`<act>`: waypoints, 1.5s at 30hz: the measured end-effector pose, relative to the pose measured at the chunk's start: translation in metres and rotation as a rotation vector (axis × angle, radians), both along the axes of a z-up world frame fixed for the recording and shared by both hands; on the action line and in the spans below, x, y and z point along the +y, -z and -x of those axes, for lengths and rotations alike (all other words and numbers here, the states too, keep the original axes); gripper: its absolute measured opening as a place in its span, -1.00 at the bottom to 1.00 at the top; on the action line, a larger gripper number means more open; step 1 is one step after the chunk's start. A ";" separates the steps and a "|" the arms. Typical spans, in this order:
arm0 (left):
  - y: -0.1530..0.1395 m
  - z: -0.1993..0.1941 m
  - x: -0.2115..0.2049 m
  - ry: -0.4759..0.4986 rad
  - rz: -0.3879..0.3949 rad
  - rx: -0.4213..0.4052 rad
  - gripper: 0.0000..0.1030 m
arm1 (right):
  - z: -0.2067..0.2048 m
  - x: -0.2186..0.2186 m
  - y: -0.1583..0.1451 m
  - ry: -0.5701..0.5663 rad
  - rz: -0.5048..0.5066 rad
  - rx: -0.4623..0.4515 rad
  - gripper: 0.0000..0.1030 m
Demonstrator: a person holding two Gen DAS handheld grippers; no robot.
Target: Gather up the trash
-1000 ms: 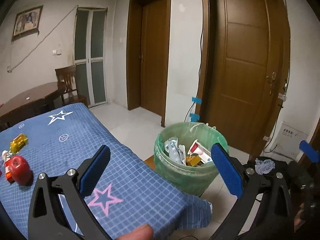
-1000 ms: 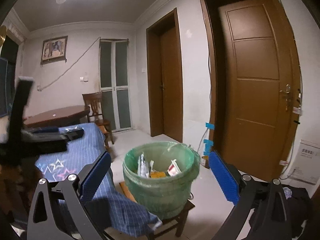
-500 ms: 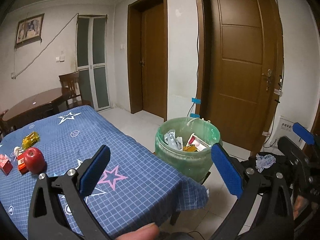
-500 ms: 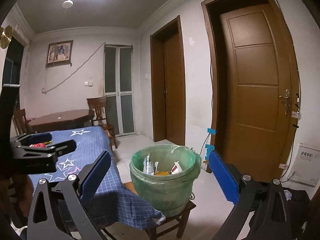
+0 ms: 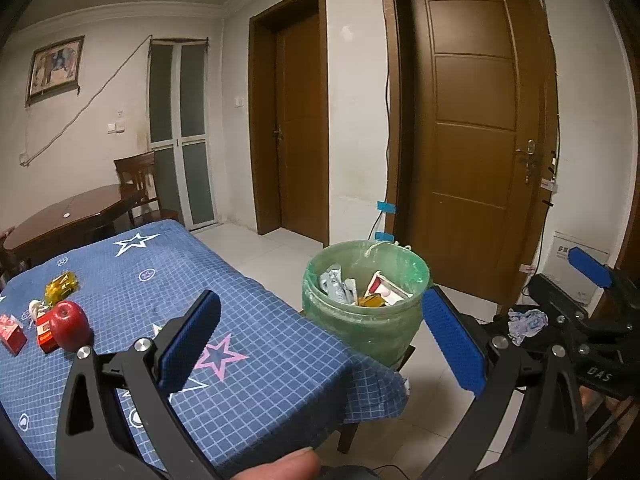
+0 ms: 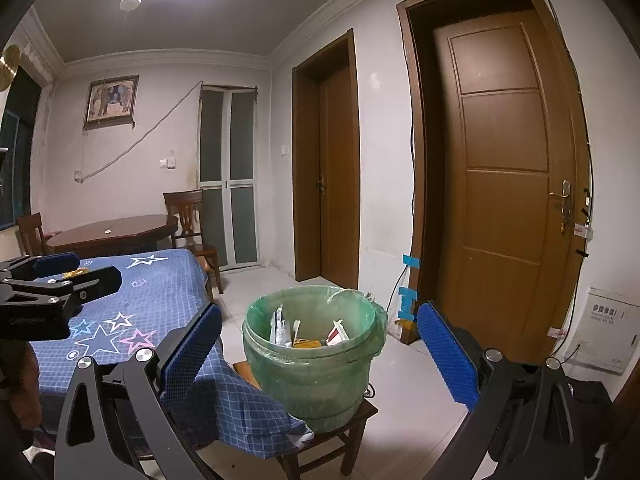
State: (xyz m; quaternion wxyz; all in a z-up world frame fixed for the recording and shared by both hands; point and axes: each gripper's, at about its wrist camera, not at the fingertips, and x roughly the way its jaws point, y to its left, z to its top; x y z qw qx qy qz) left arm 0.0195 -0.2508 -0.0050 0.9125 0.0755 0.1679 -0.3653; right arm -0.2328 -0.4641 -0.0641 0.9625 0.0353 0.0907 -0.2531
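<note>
Both grippers have pulled back from the bin (image 6: 314,344), jaws wide apart, holding nothing. Some trash is in it. Wrappers (image 5: 60,283) and boxes (image 5: 12,334) wait on my tabletop (image 5: 248,320).

1. Right gripper (image 6: 320,344) up front, blue pads (image 6: 446,354) wide apart, nothing between them.
2. Past the pads, a green-bagged trash bin (image 6: 314,360) on a small wooden stool (image 6: 320,446), with wrappers (image 6: 306,332) inside.
3. Left of the bin, a table with a blue star cloth (image 6: 160,292).
4. Far left, the left gripper (image 6: 76,270) over that cloth, holding nothing.
5. Behind, two brown doors (image 6: 504,200) and a round wooden table (image 6: 114,232).
</note>
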 end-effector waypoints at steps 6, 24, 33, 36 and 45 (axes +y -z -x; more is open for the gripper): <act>0.004 0.005 -0.001 0.035 0.006 0.013 0.89 | -0.002 0.000 0.000 -0.001 -0.004 0.003 0.90; 0.013 0.008 -0.010 0.062 -0.021 0.026 0.89 | -0.005 -0.003 0.005 -0.006 -0.018 0.008 0.90; 0.014 0.006 -0.011 0.062 -0.024 0.030 0.89 | -0.006 0.000 0.008 -0.010 -0.022 0.011 0.90; 0.015 0.007 -0.012 0.065 -0.028 0.030 0.89 | -0.007 0.001 0.009 -0.011 -0.021 0.015 0.90; 0.015 0.006 -0.014 0.061 -0.026 0.034 0.89 | -0.007 0.001 0.008 -0.011 -0.023 0.014 0.90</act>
